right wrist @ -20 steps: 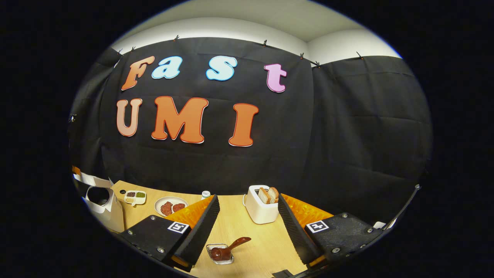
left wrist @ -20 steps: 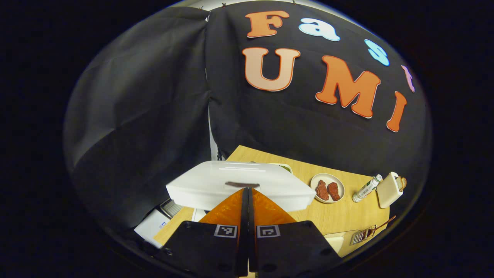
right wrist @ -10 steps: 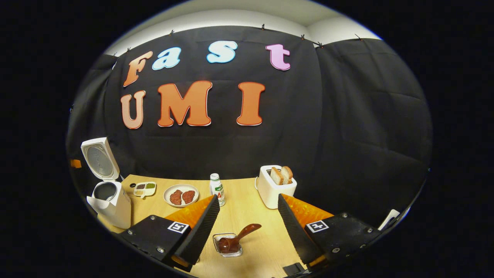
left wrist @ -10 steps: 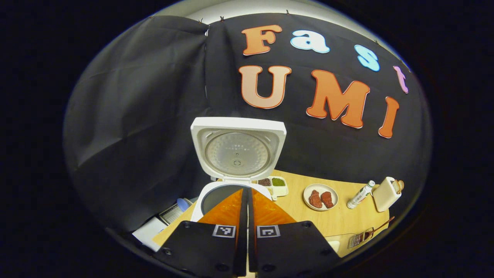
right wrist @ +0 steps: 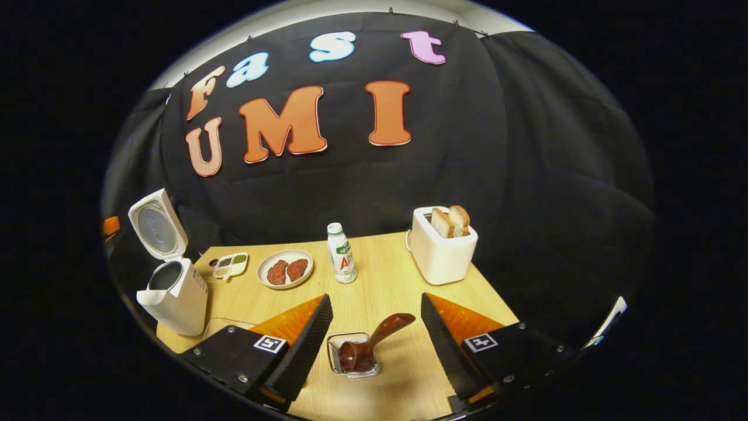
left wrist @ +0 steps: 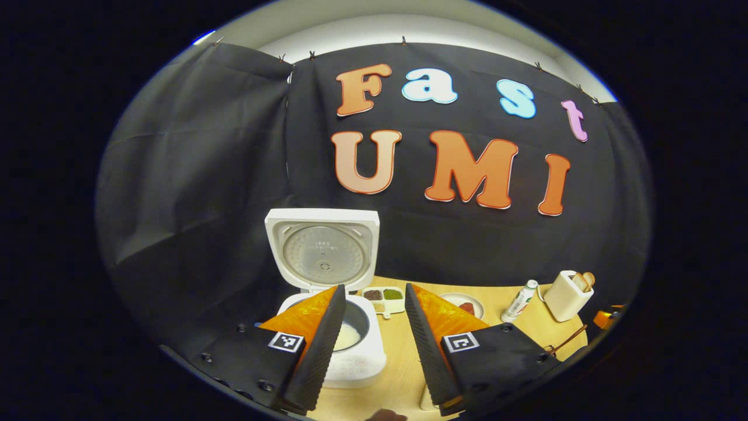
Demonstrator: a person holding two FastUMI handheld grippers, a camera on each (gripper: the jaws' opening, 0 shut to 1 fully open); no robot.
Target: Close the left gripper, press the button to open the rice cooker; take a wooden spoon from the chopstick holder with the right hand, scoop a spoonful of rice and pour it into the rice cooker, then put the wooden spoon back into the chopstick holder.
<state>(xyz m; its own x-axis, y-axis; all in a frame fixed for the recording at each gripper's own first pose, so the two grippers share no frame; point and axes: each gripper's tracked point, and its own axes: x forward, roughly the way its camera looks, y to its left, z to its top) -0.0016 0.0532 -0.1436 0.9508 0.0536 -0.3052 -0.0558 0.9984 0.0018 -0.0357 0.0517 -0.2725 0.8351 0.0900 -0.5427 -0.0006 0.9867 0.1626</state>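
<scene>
The white rice cooker stands open, its lid upright and something white lying in the dark pot. My left gripper is open, held just in front of the cooker and touching nothing. In the right gripper view the cooker is at the table's far left. The wooden spoon leans, bowl down, in the wire chopstick holder. My right gripper is open, its fingers on either side of the spoon and holder without touching them.
On the wooden table stand a plate of meat, a small bottle, a white toaster holding bread and a divided dish of grains. A clear container's rim shows behind my left-hand finger.
The cooker's lid has swung from nearly shut to fully upright. My left gripper drew back from it and went from shut to open. My right gripper has tilted down, closer to the spoon holder.
</scene>
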